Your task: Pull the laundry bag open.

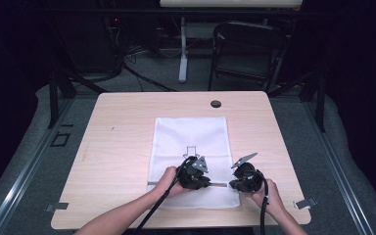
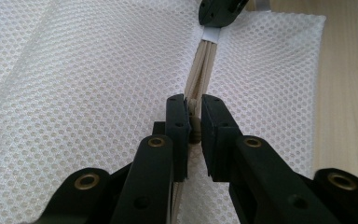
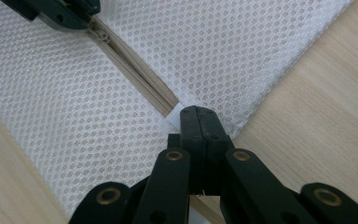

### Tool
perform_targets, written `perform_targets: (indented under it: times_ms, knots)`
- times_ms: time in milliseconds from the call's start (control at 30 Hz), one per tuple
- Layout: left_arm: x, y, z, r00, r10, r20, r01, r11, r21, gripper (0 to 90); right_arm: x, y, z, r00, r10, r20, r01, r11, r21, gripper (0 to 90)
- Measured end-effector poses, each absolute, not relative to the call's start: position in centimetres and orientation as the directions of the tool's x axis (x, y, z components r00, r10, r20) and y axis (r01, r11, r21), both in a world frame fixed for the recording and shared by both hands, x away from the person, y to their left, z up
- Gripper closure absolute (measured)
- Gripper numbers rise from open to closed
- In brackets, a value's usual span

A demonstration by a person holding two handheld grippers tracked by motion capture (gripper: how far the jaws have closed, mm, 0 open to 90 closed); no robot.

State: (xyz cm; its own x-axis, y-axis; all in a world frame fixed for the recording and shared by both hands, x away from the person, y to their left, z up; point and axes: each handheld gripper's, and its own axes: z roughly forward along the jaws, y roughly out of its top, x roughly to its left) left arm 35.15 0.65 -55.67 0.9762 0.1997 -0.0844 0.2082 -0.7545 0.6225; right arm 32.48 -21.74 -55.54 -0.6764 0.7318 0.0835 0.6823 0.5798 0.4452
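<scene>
High view: a pale wood-grain table (image 1: 117,147) with rounded corners fills the middle of the frame, and a dark round hole (image 1: 216,104) sits near its far edge. Beyond it, at the top, a folding chair (image 1: 247,51) and cables fade into darkness and are hard to make out.

A white mesh bag (image 1: 191,137) lies flat at the table's centre, a rectangle of fine honeycomb netting; a small outlined mark at its middle is too small to read. Its near end is partly hidden under the hands and grippers.

Near the bag's lower edge runs a beige zipper (image 3: 135,74), its toothed tape crossing from upper left toward the centre of the right gripper view and ending in a white fabric tab (image 2: 210,34).

The left gripper (image 2: 194,122), lower centre of its own view, has its black jaws pinched on the zipper's small slider, which is mostly hidden between them. The right gripper (image 3: 199,128) has its jaws pressed together on the tab at the bag's corner, just beside bare wood. Both sit on the zipper line, close together, the left gripper at lower centre and the right at lower right of centre in the high view.
</scene>
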Motion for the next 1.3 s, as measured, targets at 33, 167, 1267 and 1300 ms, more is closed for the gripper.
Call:
perform_targets:
  times_ms: [33, 167, 1267, 1300]
  knots:
    - [35.1, 0.7, -55.7, 0.977, 0.198, -0.085, 0.207, -0.752, 0.626, 81.8, 32.5, -21.7, -55.5, -0.677, 0.731, 0.083, 0.682, 0.581, 0.445, 90.0]
    - [35.1, 1.1, -55.5, 0.975, 0.201, -0.094, 0.215, -0.747, 0.629, 81.8, 32.5, -21.7, -55.6, -0.677, 0.731, 0.090, 0.683, 0.577, 0.448, 90.0]
    - [34.8, 3.4, -55.1, 0.970, 0.227, -0.089, 0.232, -0.745, 0.625, 81.8, 32.5, -21.7, -55.6, -0.675, 0.733, 0.088, 0.684, 0.575, 0.450, 90.0]
    - [34.8, 3.4, -55.1, 0.970, 0.226, -0.089, 0.231, -0.745, 0.626, 81.8, 32.5, -21.8, -55.6, -0.679, 0.728, 0.088, 0.680, 0.580, 0.449, 90.0]
